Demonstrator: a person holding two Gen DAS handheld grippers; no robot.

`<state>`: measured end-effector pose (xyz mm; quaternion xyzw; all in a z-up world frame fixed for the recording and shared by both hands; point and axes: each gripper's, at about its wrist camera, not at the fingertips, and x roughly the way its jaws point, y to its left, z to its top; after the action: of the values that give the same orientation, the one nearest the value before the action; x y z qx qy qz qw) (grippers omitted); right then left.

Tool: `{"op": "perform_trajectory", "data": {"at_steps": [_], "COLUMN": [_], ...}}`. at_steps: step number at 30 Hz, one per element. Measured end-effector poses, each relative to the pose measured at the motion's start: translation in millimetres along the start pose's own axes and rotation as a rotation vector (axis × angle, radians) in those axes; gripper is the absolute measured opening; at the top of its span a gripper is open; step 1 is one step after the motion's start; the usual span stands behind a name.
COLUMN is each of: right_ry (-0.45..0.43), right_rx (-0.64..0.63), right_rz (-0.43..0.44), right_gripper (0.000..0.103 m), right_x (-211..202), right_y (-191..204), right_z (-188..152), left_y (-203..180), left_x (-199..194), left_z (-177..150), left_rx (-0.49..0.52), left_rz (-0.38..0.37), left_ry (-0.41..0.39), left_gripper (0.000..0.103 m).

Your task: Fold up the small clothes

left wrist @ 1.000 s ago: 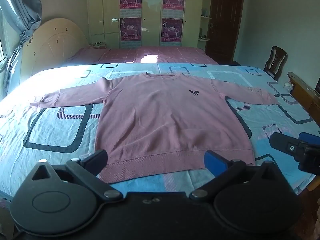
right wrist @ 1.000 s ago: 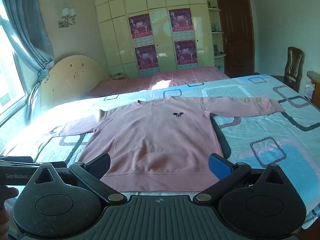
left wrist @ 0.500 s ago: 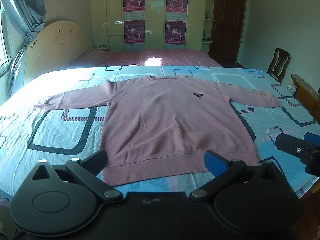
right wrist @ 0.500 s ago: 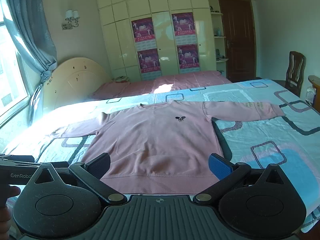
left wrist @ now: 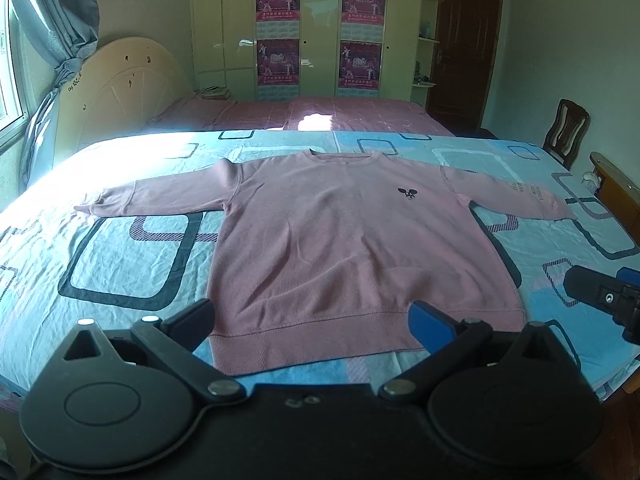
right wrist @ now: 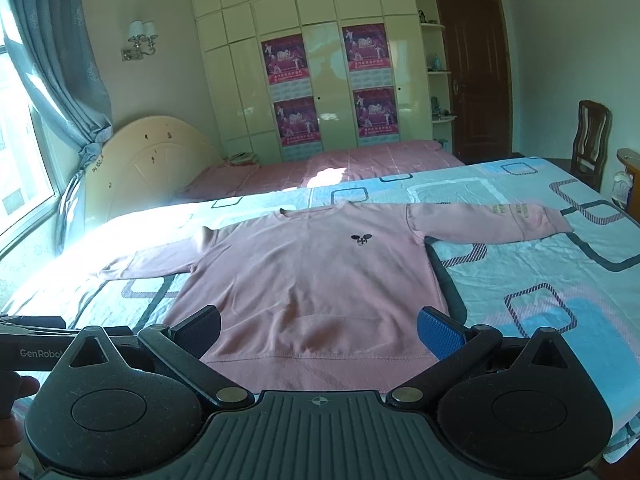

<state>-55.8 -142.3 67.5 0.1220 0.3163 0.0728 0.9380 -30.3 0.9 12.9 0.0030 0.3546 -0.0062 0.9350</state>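
A pink long-sleeved sweatshirt (left wrist: 344, 236) lies flat and face up on the blue patterned bed (left wrist: 120, 264), sleeves spread to both sides, hem nearest me. It also shows in the right wrist view (right wrist: 316, 280). My left gripper (left wrist: 316, 320) is open and empty, held above the hem near the bed's front edge. My right gripper (right wrist: 320, 330) is open and empty, also over the hem. The right gripper's body shows at the right edge of the left wrist view (left wrist: 604, 300).
A second bed with a pink cover (left wrist: 304, 114) stands behind. A cream headboard (left wrist: 120, 88) and window curtain (left wrist: 56, 20) are at the left. A wooden chair (left wrist: 566, 132) and a wooden bed frame (left wrist: 618, 192) are at the right. Wardrobes with posters line the back wall.
Both grippers have risen and pulled back a little, so the sweatshirt sits lower and farther in view. Jaws stay open. The sweatshirt has not moved.
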Motion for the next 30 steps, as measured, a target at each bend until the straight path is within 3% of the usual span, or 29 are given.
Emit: {"op": "perform_trajectory", "data": {"at_steps": [30], "right_ry": [0.005], "right_rx": [-0.001], "right_rz": [0.006], "right_gripper": [0.103], "right_x": [13.4], "right_y": [3.3], "right_z": [3.7], "left_y": [8.0], "left_x": [8.6], "left_z": [11.3], "left_rx": [-0.010], "left_rz": [0.029], "left_ry": [-0.006], "left_gripper": [0.103]}}
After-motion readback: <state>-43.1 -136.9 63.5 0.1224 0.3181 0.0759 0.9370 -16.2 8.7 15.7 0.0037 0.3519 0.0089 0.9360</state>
